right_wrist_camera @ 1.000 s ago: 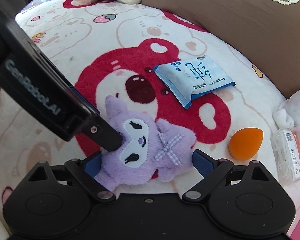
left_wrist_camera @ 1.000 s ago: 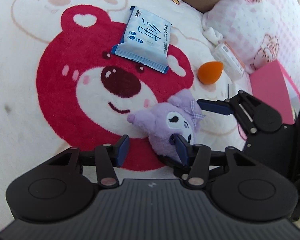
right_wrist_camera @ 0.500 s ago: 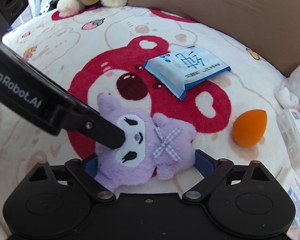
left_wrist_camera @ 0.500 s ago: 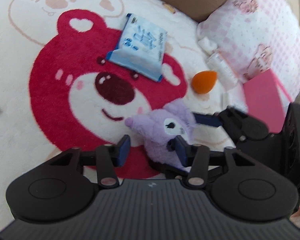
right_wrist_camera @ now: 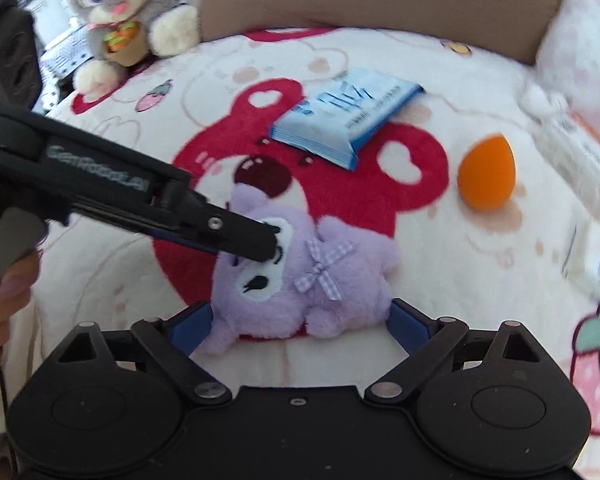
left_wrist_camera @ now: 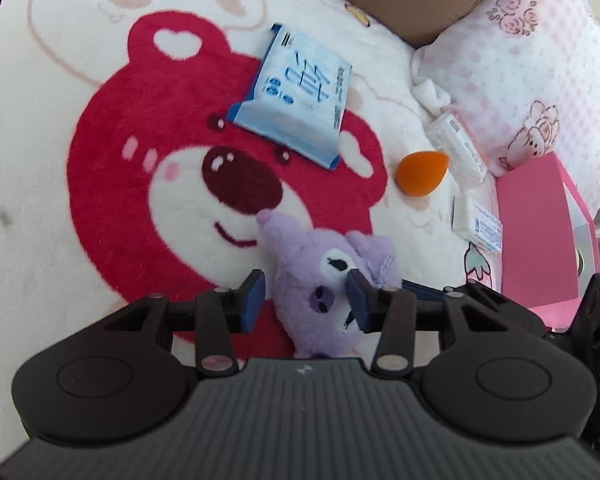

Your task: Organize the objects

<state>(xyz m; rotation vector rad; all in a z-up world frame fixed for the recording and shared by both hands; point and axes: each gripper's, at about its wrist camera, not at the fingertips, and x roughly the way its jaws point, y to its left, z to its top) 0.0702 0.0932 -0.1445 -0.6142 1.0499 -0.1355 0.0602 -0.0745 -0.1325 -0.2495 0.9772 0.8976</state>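
Note:
A purple plush toy (left_wrist_camera: 320,280) (right_wrist_camera: 300,280) with a white face and a checked bow lies on the red bear blanket (left_wrist_camera: 140,160). My left gripper (left_wrist_camera: 306,300) has the toy's head between its blue pads, jaws part closed around it. In the right wrist view the left gripper's fingers (right_wrist_camera: 252,236) press on the toy's face. My right gripper (right_wrist_camera: 300,322) is open wide, its pads on either side of the toy's lower body.
A blue wipes pack (left_wrist_camera: 296,112) (right_wrist_camera: 348,120) lies beyond the toy, an orange sponge egg (left_wrist_camera: 420,172) (right_wrist_camera: 488,176) to its right. White packets (left_wrist_camera: 460,152) and a pink box (left_wrist_camera: 540,232) sit at the right by a pink pillow (left_wrist_camera: 520,60). A grey rabbit plush (right_wrist_camera: 124,12) sits far left.
The left gripper has closed in around the toy's head and the toy has shifted between its pads. The right gripper has drawn back and tilted up, staying open around the toy.

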